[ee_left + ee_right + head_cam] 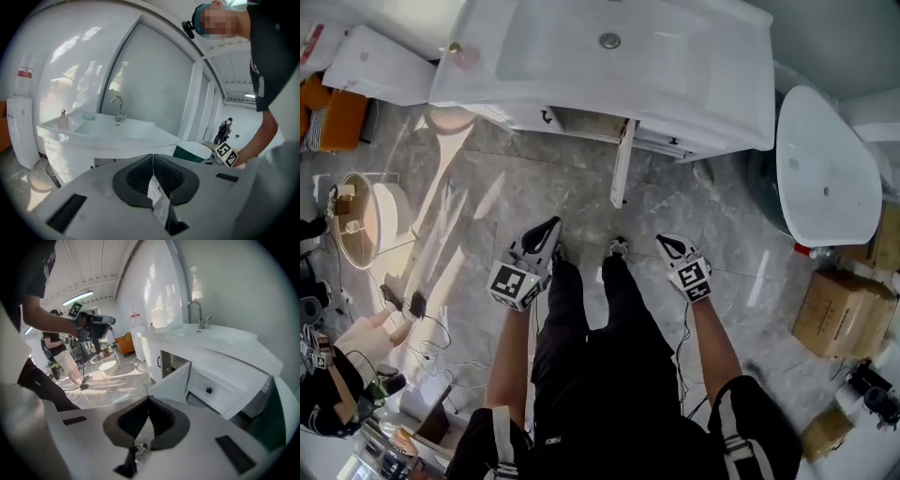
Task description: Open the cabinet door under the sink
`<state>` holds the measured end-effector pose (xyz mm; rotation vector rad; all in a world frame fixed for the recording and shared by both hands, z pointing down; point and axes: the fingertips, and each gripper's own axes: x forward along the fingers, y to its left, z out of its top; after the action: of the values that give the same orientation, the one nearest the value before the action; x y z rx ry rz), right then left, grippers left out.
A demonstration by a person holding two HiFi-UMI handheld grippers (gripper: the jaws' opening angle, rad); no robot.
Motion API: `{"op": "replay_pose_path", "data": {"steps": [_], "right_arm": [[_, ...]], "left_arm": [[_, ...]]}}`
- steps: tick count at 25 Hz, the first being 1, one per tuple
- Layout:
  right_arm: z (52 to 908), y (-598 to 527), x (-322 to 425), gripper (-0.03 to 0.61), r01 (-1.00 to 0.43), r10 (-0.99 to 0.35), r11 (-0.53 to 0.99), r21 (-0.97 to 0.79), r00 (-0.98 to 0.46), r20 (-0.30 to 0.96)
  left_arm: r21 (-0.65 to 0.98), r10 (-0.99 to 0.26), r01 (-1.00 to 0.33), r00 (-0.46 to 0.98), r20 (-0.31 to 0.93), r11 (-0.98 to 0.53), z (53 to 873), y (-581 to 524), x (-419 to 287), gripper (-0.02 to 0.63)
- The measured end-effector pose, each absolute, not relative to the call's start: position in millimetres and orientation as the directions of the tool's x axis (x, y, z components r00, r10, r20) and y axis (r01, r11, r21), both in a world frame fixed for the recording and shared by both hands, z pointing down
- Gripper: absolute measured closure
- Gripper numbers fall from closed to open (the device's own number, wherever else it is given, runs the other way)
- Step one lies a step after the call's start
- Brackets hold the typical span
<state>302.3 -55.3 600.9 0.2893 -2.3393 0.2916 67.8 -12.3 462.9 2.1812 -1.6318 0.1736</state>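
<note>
Cabinet door [622, 167] stands open, upper centre of the head view. It shows there only edge-on, as a thin white strip sticking out from the vanity [581, 120] toward the camera. The right gripper view gives its face: swung outward, left of a drawer [209, 390] with a dark knob. Inside of the cabinet is a dark gap; contents cannot be made out. From above, the overhanging countertop [741, 103] hides most of the vanity front.

Sink [553, 52] sits in that countertop at top centre, drain visible. The faucet [118, 108] shows only in the gripper views. A small pinkish bottle [461, 54] stands at the counter's left corner.

Left gripper [551, 227] is at lower centre-left and right gripper [668, 242] at lower centre-right. Both are held over the grey tiled floor [487, 206], well apart from the door. Each one's own view shows its jaws pressed together at the tips, nothing between them. In the left gripper view the gripper body covers the lower vanity, so the door cannot be picked out there.

Legs [600, 328] in dark trousers fill the space between the grippers and hide the floor below.

White oval fixture [825, 178] at right edge; what it is, unclear. Cardboard boxes [844, 314] lower right, partly cut off. Clutter along the left edge is too small to tell.
</note>
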Motion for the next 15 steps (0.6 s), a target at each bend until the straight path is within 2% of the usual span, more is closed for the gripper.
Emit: {"op": "replay_pose_path", "data": {"steps": [8,15], "right_arm": [[472,-31,254,0.518,-0.221,-0.136,0.973,-0.07,-0.788,0.6],[430,-11,231,0.518,-0.303,-0.225,0.952,-0.048,-0.797,0.56]], "left_arm": [[0.282,-0.884,-0.908,0.384,0.265,-0.31,387,20,64,0.598],[0.236,-0.862,-0.892,0.439,0.252,-0.385,368,43,59,0.598]]}}
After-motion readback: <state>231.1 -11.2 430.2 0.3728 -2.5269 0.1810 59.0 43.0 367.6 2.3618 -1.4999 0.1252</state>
